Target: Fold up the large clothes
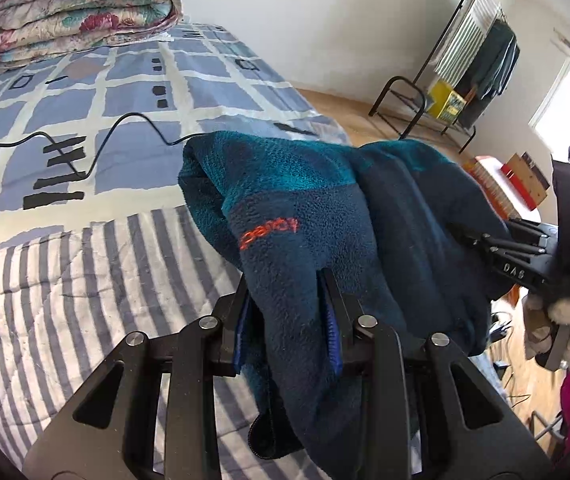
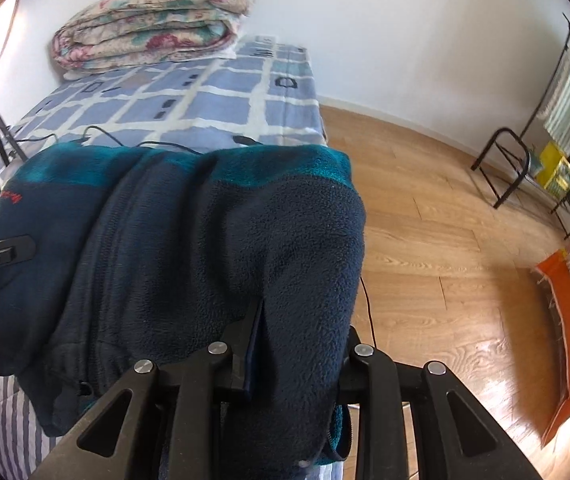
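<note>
Hanging between both tongs, left tongs [image 1: 285, 300] and right tongs [image 2: 297, 328] each clamped on it, navy fleece jacket [image 1: 325, 216] above bed [image 1: 85, 280]; black cable [image 1: 105, 140] at 10 o'clock, floral quilt [image 1: 77, 8] beyond.

I am working in a bedroom of a home. A bed [image 2: 221, 92] with a blue checked sheet fills the view from 9 to 12 o'clock, and a folded flowered quilt [image 2: 153, 20] lies at its far end. At 2 o'clock a clothes rack [image 1: 481, 52] with hanging garments stands on the wooden floor [image 2: 425, 216], against white walls.
</note>
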`<action>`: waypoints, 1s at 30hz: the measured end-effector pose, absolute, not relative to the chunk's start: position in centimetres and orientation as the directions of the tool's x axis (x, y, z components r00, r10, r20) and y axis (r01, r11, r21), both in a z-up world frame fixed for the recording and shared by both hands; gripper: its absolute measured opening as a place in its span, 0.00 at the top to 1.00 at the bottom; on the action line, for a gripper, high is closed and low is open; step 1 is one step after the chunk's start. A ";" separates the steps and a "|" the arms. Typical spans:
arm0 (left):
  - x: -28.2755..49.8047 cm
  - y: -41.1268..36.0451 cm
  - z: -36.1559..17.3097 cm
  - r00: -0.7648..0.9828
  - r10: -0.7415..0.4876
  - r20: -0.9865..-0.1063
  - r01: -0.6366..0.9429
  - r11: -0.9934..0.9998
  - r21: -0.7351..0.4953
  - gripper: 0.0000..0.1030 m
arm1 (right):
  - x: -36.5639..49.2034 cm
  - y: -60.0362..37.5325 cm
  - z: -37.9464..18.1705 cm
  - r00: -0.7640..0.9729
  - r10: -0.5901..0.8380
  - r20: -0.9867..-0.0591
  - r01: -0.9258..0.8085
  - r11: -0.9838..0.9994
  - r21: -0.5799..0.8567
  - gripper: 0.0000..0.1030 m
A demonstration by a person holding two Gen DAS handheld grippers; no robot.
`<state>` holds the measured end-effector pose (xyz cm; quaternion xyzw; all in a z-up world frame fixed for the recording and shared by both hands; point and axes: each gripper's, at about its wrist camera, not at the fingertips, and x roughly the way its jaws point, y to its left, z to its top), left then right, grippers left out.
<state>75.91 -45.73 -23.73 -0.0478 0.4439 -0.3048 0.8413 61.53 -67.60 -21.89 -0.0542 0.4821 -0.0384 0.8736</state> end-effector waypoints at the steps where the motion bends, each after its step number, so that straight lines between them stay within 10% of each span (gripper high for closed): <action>1: 76.0 -45.7 -23.9 0.420 -0.547 -0.724 0.467 0.814 -0.345 0.70 | 61.6 -67.9 -22.3 0.522 -0.134 -0.842 0.026 0.990 -0.142 0.71; 8: 75.1 -45.4 -23.2 0.474 -0.496 -0.727 0.481 0.838 -0.258 0.60 | 61.3 -69.2 -22.9 0.499 -0.258 -0.827 0.122 0.966 -0.228 0.40; 30: 64.2 -40.6 -16.0 0.556 -0.549 -0.624 0.559 0.803 -0.208 0.44 | 51.8 -65.1 -14.5 0.637 -0.276 -0.720 0.221 0.960 -0.172 0.33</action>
